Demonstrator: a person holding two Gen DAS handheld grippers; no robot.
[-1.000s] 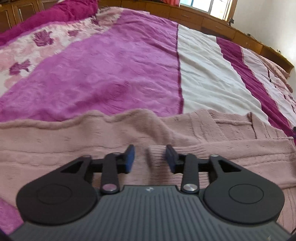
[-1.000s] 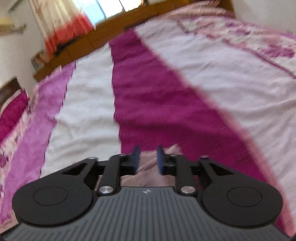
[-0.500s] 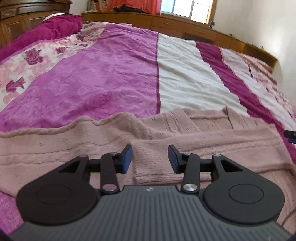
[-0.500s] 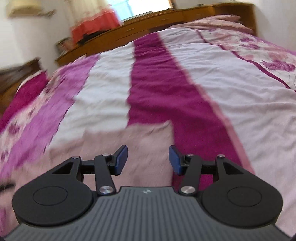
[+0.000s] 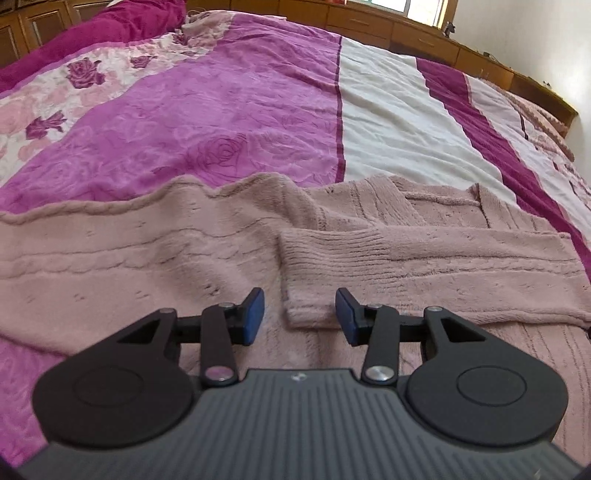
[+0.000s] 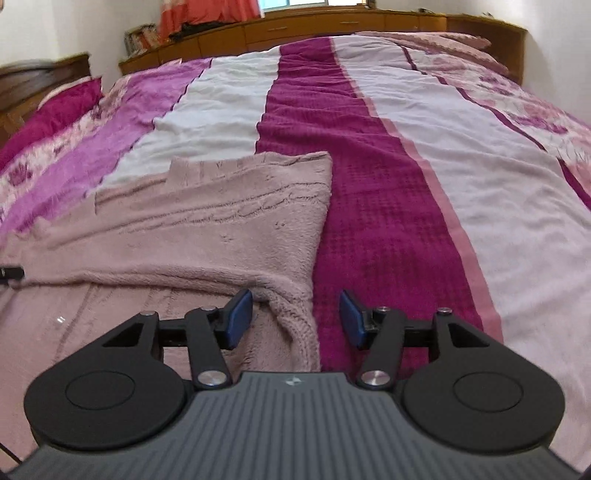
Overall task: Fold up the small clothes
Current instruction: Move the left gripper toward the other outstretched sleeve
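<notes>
Both tongs stand open and hold nothing: the left tongs (image 5: 300, 317) straddle the folded sleeve's cuff (image 5: 310, 288), the right tongs (image 6: 293, 317), just widened, flank the pink sweater's (image 6: 207, 229) right edge. Sweater lies crosswise on the bed (image 6: 388, 184).

Soft daylight from the window (image 6: 291, 3) beyond the bed (image 6: 388, 166), fisheye-bowed edges, slight blur at left.
</notes>
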